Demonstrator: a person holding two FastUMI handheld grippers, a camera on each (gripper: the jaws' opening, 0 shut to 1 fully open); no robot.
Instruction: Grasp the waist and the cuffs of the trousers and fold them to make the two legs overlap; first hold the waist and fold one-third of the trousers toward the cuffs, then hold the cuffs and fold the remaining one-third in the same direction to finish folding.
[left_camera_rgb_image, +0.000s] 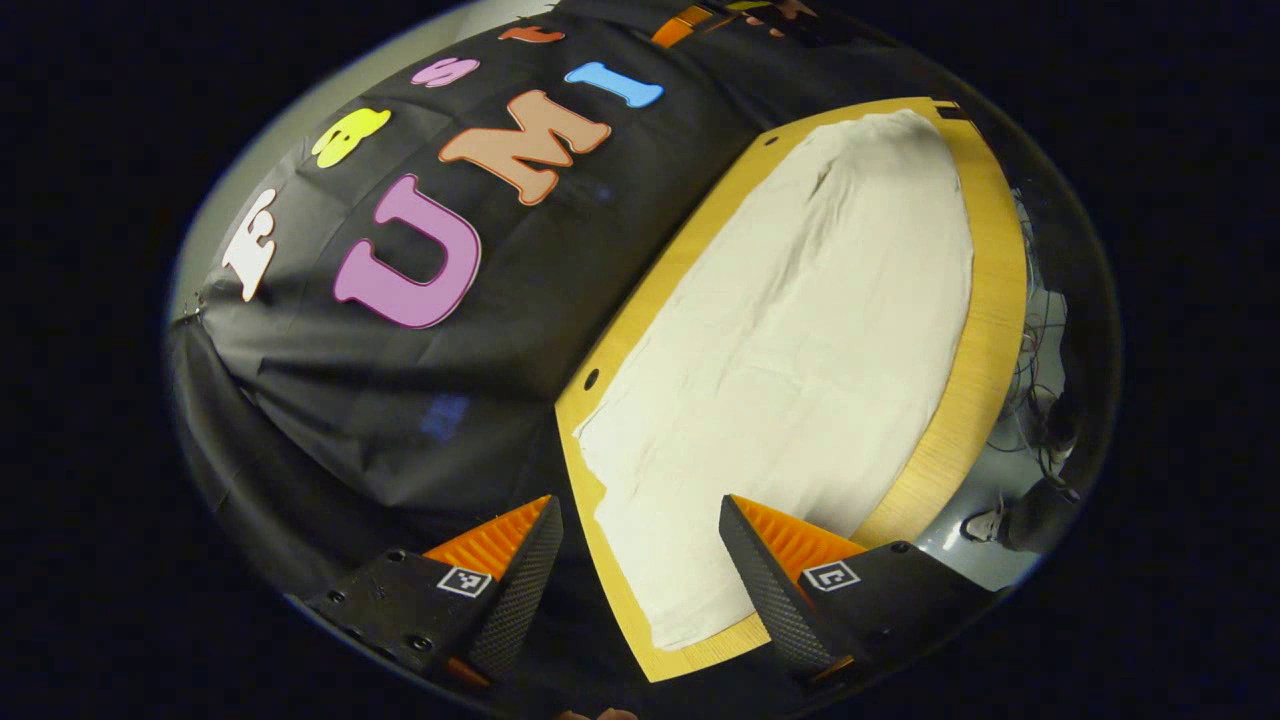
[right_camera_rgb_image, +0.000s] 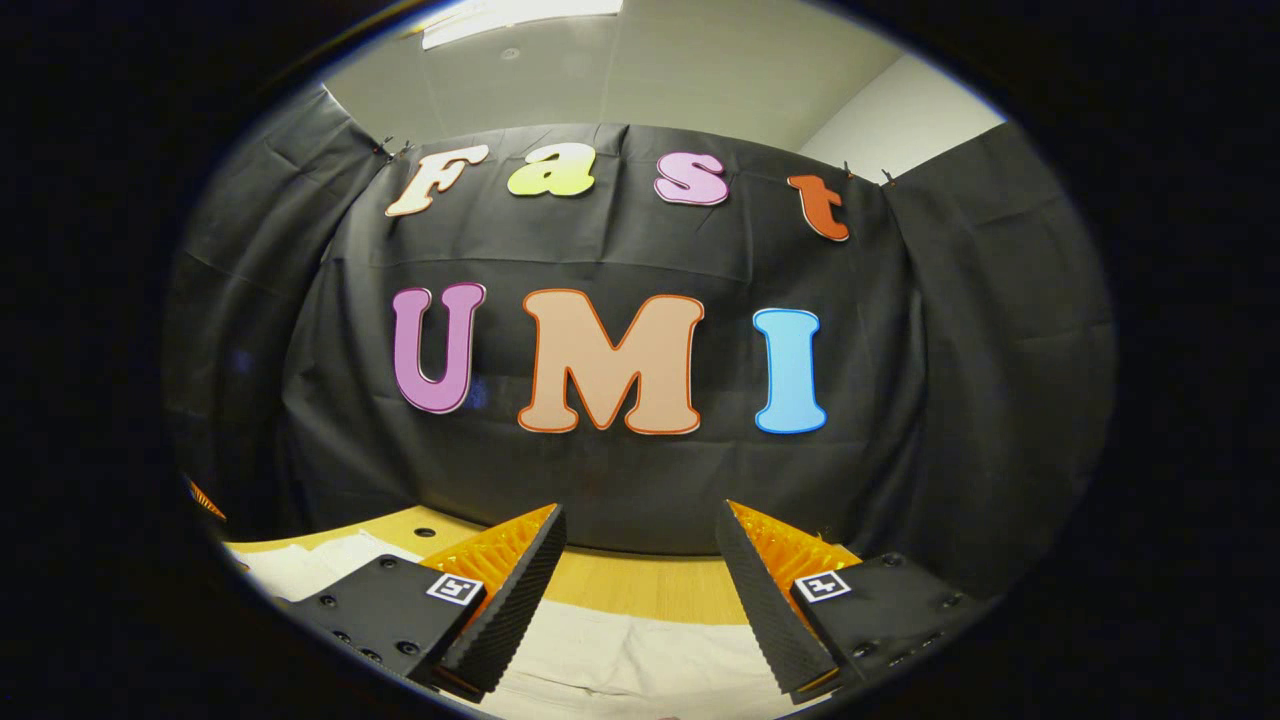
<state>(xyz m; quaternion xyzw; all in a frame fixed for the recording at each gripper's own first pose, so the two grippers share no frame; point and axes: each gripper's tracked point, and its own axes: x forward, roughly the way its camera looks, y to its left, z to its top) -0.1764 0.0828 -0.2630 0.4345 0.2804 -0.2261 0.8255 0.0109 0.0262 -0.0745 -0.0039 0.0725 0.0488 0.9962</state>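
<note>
Trousers (left_camera_rgb_image: 790, 350), pale cream, spread flat along a wooden table (left_camera_rgb_image: 995, 330) in the left gripper view, covering most of the board from the near end to the far end, with a strip of bare wood along both long sides. Fabric lightly creased, narrowing toward the far end; which end is waist and which is cuffs cannot be told. Left gripper (left_camera_rgb_image: 640, 560) held above the near end of the cloth, fingers spread wide, nothing between them, one fingertip (left_camera_rgb_image: 745, 540) over the fabric and the other off the table's edge against the black booth wall (left_camera_rgb_image: 400, 400). Small round holes visible in the table's bare strip beside the wall. Floor with cables (left_camera_rgb_image: 1035, 390) past the table's far long side. Right gripper (right_camera_rgb_image: 640, 570) in the right gripper view likewise spread apart and empty, aimed level at the wall (right_camera_rgb_image: 620, 470), raised above the table (right_camera_rgb_image: 640, 585); a band of the trousers (right_camera_rgb_image: 620, 660) lying below and between its fingers, not touched.
</note>
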